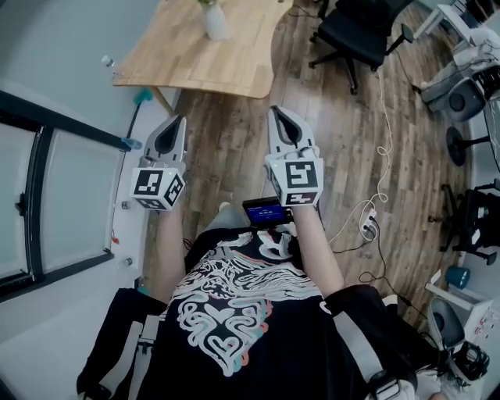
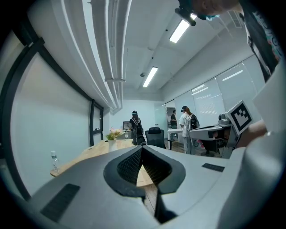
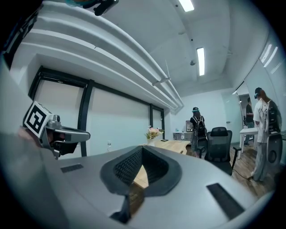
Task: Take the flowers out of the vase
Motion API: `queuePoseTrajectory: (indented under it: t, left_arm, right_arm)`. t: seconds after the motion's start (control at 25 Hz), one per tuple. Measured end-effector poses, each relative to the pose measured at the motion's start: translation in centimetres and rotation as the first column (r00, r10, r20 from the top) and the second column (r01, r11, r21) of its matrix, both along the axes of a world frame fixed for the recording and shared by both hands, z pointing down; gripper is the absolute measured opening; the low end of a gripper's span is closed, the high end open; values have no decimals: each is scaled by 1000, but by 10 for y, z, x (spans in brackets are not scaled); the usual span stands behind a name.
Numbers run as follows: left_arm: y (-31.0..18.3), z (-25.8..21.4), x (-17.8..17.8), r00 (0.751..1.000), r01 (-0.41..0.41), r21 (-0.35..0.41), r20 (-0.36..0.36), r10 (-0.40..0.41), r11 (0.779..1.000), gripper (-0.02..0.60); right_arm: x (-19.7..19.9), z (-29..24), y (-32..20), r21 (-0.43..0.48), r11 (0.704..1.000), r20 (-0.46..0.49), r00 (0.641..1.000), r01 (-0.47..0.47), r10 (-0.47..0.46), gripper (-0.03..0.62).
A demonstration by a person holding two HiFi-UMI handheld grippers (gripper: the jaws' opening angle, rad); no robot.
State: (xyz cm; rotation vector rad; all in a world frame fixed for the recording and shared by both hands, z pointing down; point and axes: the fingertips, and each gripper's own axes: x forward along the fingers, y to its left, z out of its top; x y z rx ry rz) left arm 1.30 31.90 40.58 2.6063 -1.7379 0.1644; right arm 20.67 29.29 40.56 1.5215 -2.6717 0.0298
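Task not started, by my read. Both claws are clenched on nothing. The left claw (image 1: 178, 123) & right claw (image 1: 278, 117) are side by side, level, in front of the person (image 1: 242, 312). They're over the wood floor (image 1: 234, 156), well short of the surface (image 1: 195, 58). In each gripper view the jaws meet at the tips w/ only the dark ribbed hollow behind them; no stem b/w them. The white vase (image 1: 215, 22) stands upright on the far part of the surface, at the top edge of the head view. The flowers (image 3: 153, 132) are in it, pale pink heads w/ some green above the neck, visible in both gripper views. No. of stems is too small to tell. So nothing's done and the flowers look untouched. Left to do is basically everything: get to the surface, open a claw, grip the stems above the neck, lift them clear. Prob the other claw should steady the vase, which looks light & could tip. A water bottle (image 1: 109, 64) sits at the surface's left edge, apart from the vase. An office chair (image 1: 355, 31) is off to the right.
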Motion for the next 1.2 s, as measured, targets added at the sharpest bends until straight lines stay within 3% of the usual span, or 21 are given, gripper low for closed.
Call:
queuePoseTrajectory:
  t: [0.24, 0.56, 0.88, 1.2]
  left_arm:
    - [-3, -7, -7, 1000, 19, 18, -2, -19, 1000, 3]
    - [-37, 1, -29, 1000, 30, 9, 5, -30, 1000, 3]
    - [-122, 14, -79, 1000, 13, 26, -9, -13, 1000, 3]
    - [-230, 9, -156, 999, 12, 21, -53, -11, 1000, 3]
  right_arm:
    - [-4, -1, -3, -2, 1000, -1, 1000, 9, -9, 3]
    - [-20, 26, -38, -87, 996, -58, 998, 5, -10, 3]
    - [-70, 33, -126, -66, 998, -95, 995, 11, -17, 3]
    - [-140, 31, -233, -68, 997, -133, 991, -24, 15, 3]
